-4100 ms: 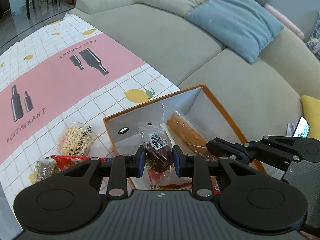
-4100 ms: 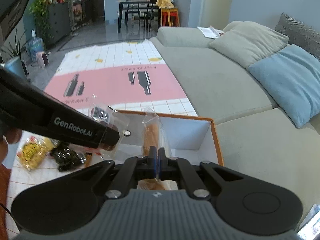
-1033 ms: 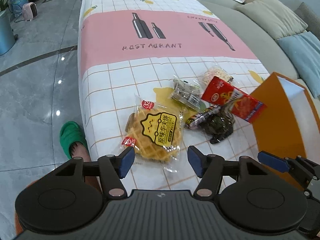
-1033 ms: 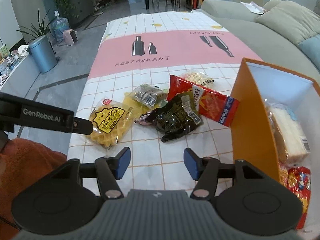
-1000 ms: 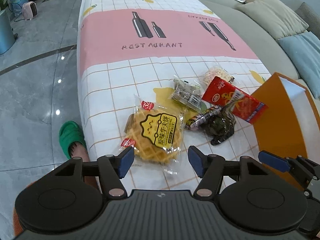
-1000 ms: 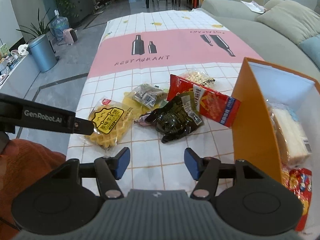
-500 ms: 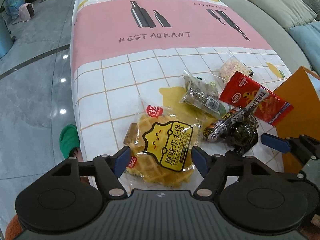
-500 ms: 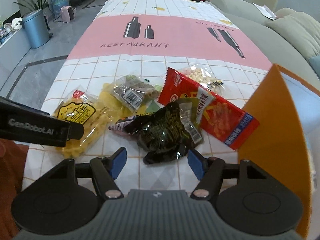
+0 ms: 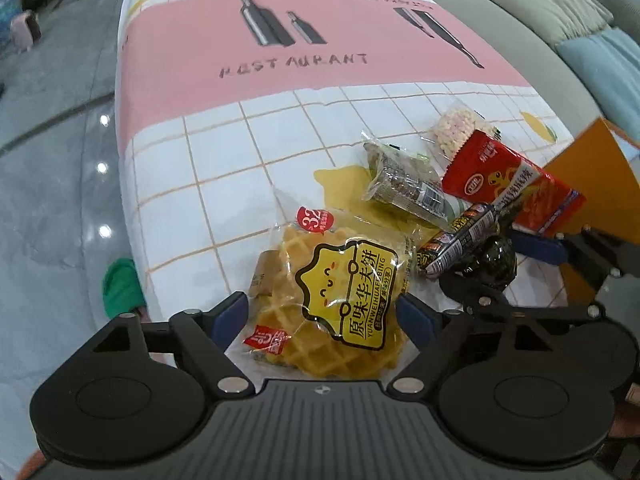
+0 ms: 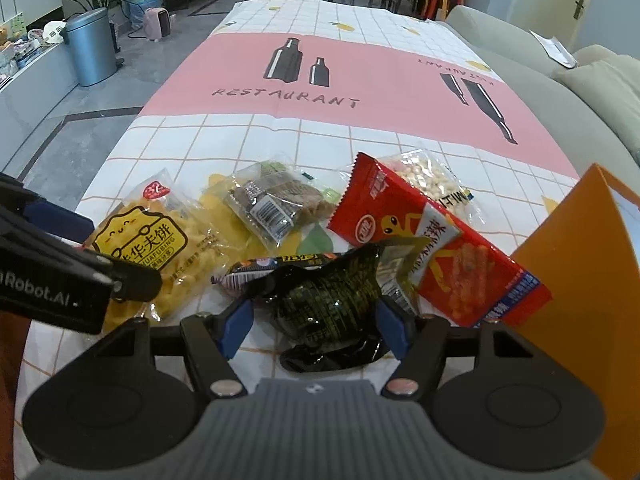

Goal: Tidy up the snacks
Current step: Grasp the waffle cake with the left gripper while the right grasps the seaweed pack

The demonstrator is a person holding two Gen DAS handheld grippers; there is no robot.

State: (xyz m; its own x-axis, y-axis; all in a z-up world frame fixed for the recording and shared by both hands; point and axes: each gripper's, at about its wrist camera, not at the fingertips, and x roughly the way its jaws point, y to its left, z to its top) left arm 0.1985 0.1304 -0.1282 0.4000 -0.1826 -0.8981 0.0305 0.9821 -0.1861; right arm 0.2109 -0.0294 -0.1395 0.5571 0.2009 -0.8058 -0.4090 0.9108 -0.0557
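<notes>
L gripper (image 9: 322,316) jaws just widened, now straddling waffle pack (image 9: 340,300); R gripper (image 10: 314,328) wide around dark snack pouch (image 10: 328,300), prob. untouched; both grabs next.

Left gripper (image 9: 322,318): black plastic body, ribbed grey housing at bottom centre, two round discs, silver screws, blue pads (image 9: 229,316). Right gripper (image 10: 314,326) matches; white "Robot.AI" lettering at left edge. Green slipper (image 9: 120,286) at lower left.
</notes>
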